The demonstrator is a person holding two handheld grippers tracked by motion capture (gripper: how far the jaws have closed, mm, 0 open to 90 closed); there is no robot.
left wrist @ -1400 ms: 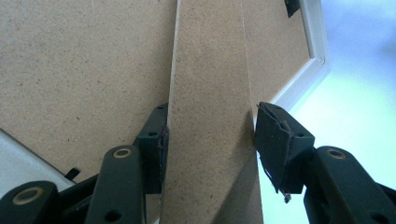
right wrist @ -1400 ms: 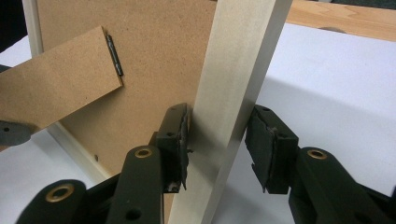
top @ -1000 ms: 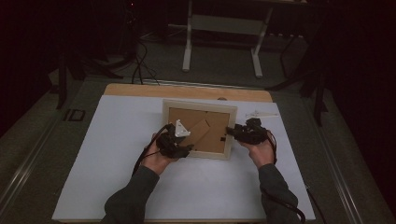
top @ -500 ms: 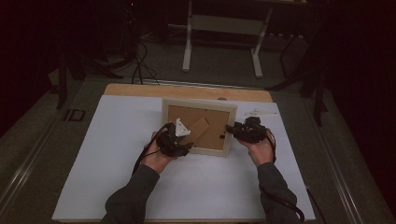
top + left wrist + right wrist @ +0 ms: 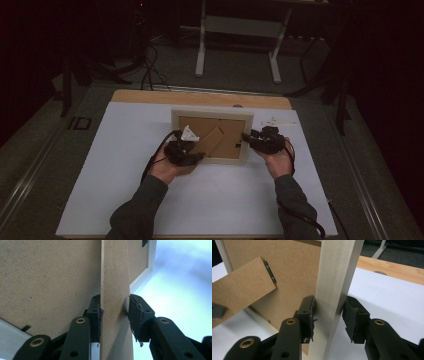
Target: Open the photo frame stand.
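At mid-table the frame lies face down. My left gripper has just been closing on its stand; my right gripper pinches the frame's right rail. I should lift the stand slowly, rail steady.

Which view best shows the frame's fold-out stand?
The high view: the whole stand shows against the frame back. The left gripper view shows a strip of it between jaws; the right gripper view shows its hinged end.

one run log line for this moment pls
left gripper: jaws just closing around brown fibreboard stand leg | right gripper: astride pale wooden picture frame side | white mat
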